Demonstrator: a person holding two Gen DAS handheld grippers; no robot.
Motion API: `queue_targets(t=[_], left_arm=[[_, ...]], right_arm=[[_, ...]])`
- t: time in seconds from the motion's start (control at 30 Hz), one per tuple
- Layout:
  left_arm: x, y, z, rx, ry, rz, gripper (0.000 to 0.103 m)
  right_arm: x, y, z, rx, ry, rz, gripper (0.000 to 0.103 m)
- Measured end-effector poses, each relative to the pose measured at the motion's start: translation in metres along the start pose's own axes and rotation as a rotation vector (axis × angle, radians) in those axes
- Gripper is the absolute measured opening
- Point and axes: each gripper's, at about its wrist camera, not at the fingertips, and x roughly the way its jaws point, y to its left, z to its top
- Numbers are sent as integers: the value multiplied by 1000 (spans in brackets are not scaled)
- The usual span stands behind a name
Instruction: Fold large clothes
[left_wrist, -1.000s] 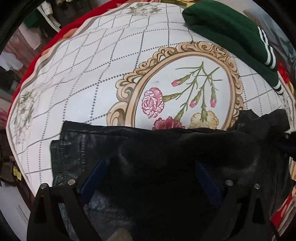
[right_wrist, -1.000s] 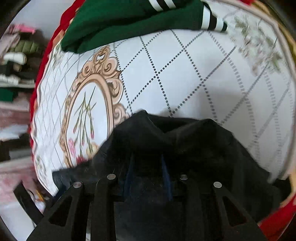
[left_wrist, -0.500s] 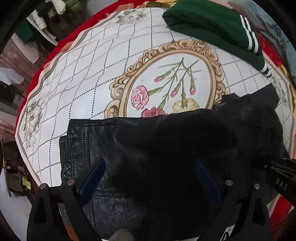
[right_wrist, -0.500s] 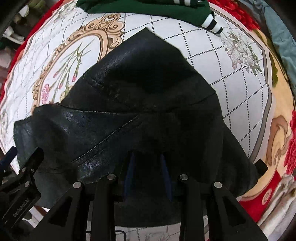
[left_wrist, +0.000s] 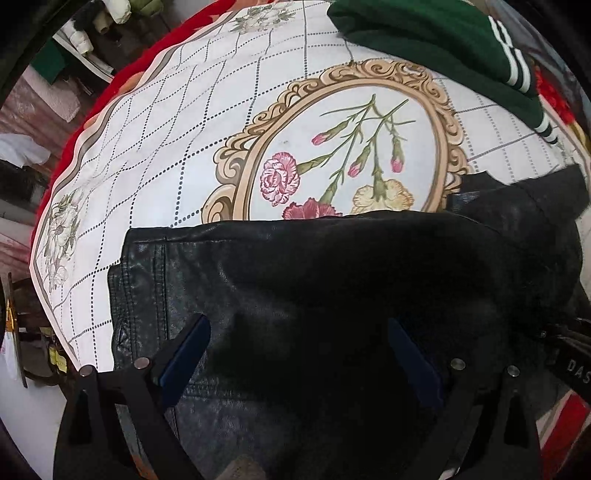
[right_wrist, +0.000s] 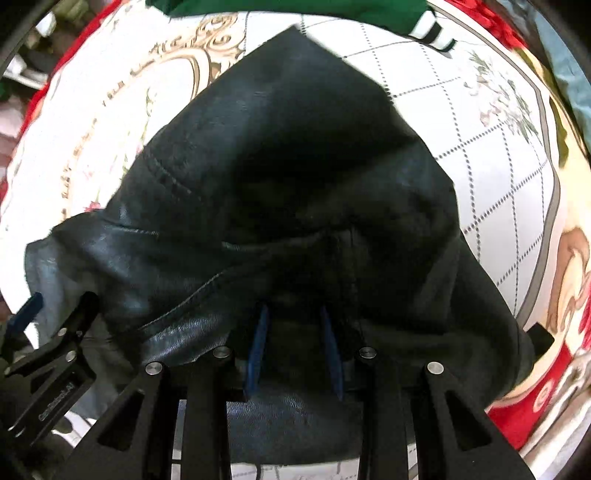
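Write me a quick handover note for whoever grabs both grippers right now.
Left gripper: open, over the black leather jacket, not gripping.
Right gripper: narrow gap, fabric draped over it; whether it grips, I cannot tell.
Jacket lies on the floral tablecloth, flat at its left end, bunched and raised at its right. Folded green sweater sits at the far edge.
Done: partial fold. Left: lay the raised part down, square it.
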Motion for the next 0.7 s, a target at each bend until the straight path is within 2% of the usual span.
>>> queue_targets(t=[0.13, 0.17, 0.2, 0.27, 0.33, 0.47, 0.53, 0.6, 0.7], left_arm=[[-20, -4, -8, -3, -8, -33, 99], [-25, -6, -8, -6, -9, -41, 99], [-30, -9, -10, -7, -10, -50, 99], [-38, -16, -14, -10, -4, -70, 99], [-40, -25, -14, -7, -2, -85, 99], [-24, -40, -12, 12, 1, -68, 99], [-5, -45, -10, 31, 17, -45, 99], [13, -47, -9, 31, 45, -50, 100], [20, -44, -8, 10, 56, -64, 103]], right_arm=[[-30, -28, -27, 86, -33, 86, 32], [-36, -38, -36, 112, -43, 107, 38], [-41, -50, -47, 143, -50, 132, 47], [-48, -78, -71, 219, -57, 183, 57], [-52, -105, -98, 302, -64, 232, 59], [-30, -163, -137, 487, -73, 337, 59], [-14, -187, -143, 583, -81, 406, 59], [11, -192, -147, 659, -107, 491, 59], [38, -211, -148, 771, -169, 690, 59]])
